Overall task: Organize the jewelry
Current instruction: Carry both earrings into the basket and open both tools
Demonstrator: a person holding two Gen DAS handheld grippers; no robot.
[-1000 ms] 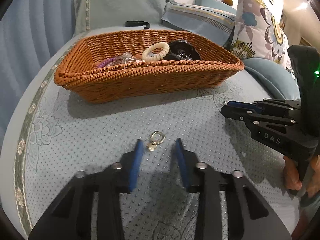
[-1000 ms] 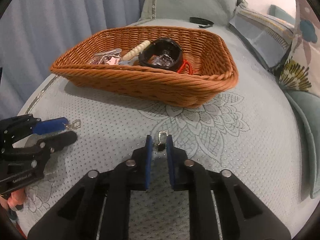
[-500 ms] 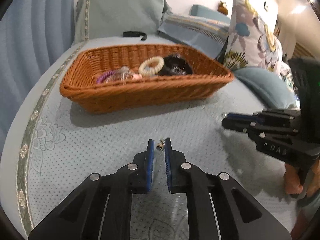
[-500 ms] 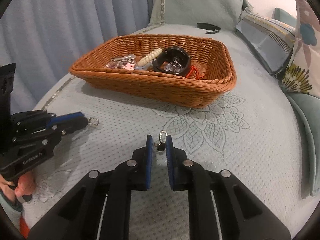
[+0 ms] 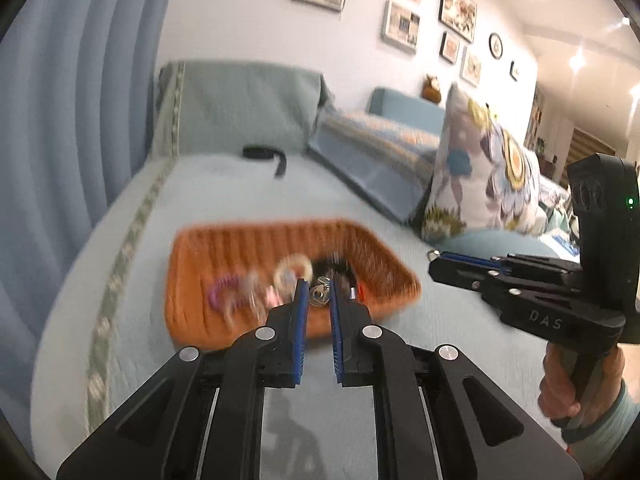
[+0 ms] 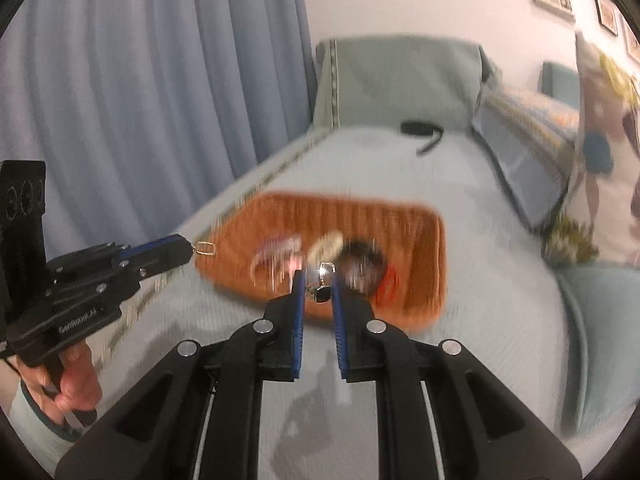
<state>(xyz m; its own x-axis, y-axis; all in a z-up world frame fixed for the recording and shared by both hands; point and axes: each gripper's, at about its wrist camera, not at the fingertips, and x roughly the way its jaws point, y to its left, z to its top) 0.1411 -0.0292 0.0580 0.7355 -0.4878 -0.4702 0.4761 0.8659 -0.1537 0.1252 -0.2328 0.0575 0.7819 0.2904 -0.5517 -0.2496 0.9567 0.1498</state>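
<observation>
My left gripper is shut on a small gold ring-shaped earring, held in the air in front of the wicker basket. My right gripper is shut on a small earring with a dark stone, also lifted before the basket. The basket lies blurred on the bed and holds a purple coil band, a cream bracelet and a dark round item. The right gripper shows in the left wrist view and the left gripper shows in the right wrist view.
The bedspread stretches to a headboard cushion. A black strap lies beyond the basket. Pillows are stacked at the right. A blue curtain hangs at the left.
Both grippers have risen well above the bed with their earrings. The basket now looks lower and farther. The left gripper went from open to shut on its earring a second ago.
</observation>
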